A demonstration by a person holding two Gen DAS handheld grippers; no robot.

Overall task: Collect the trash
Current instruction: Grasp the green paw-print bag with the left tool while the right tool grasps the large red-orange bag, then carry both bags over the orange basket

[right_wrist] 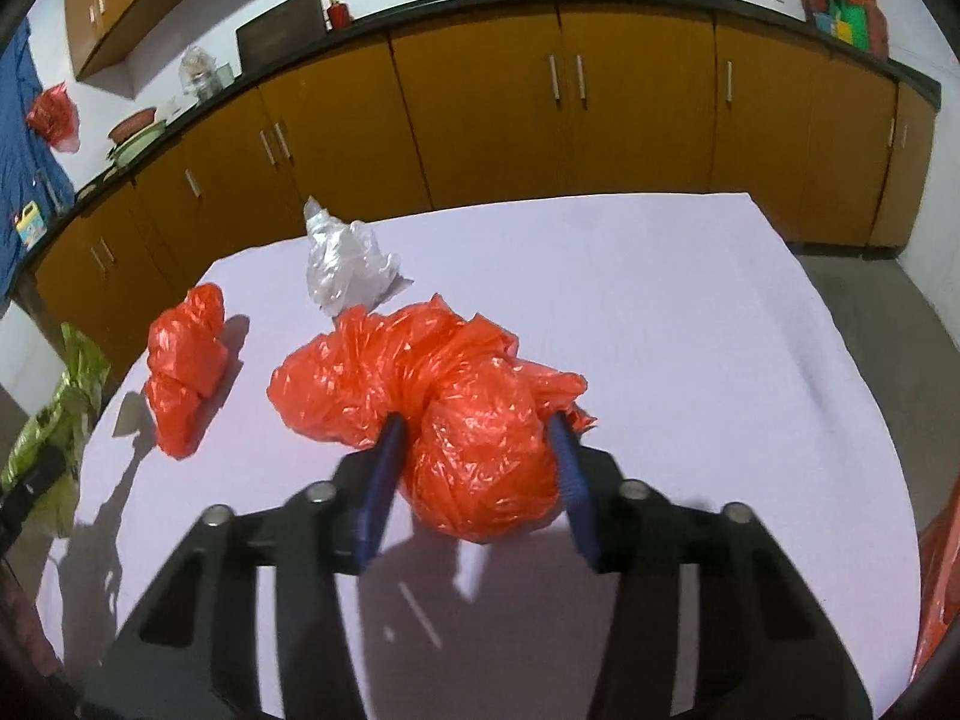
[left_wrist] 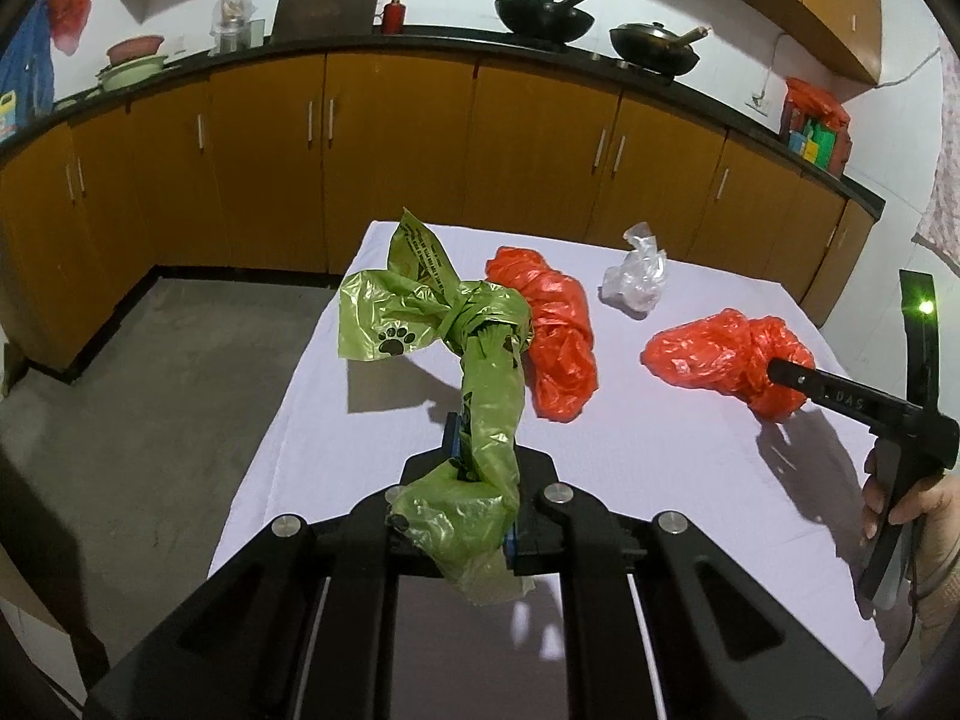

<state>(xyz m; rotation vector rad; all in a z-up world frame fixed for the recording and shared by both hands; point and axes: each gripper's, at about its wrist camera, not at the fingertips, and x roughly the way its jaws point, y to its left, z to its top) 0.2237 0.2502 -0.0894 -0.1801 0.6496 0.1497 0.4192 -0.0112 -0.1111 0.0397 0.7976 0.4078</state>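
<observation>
A knotted green plastic bag (left_wrist: 420, 306) with a paw print hangs lifted above the white-covered table (left_wrist: 660, 480), and my left gripper (left_wrist: 480, 438) is shut on its lower part. My right gripper (right_wrist: 477, 426) straddles a crumpled orange bag (right_wrist: 372, 378), its blue pads (right_wrist: 390, 450) pressing on both sides of it while it rests on the cloth. In the left wrist view this same orange bag (left_wrist: 720, 354) lies at the right with the right gripper's tip (left_wrist: 774, 369) in it. A second orange bag (left_wrist: 558, 330) and a clear plastic bag (left_wrist: 636, 276) lie loose farther back.
Orange-brown cabinets (left_wrist: 390, 168) under a dark counter run behind the table, with woks (left_wrist: 543, 15) on top. Grey floor (left_wrist: 150, 408) lies left of the table. A person's hand (left_wrist: 912, 504) holds the right gripper's handle. More orange plastic (right_wrist: 939, 570) shows at the right wrist view's right edge.
</observation>
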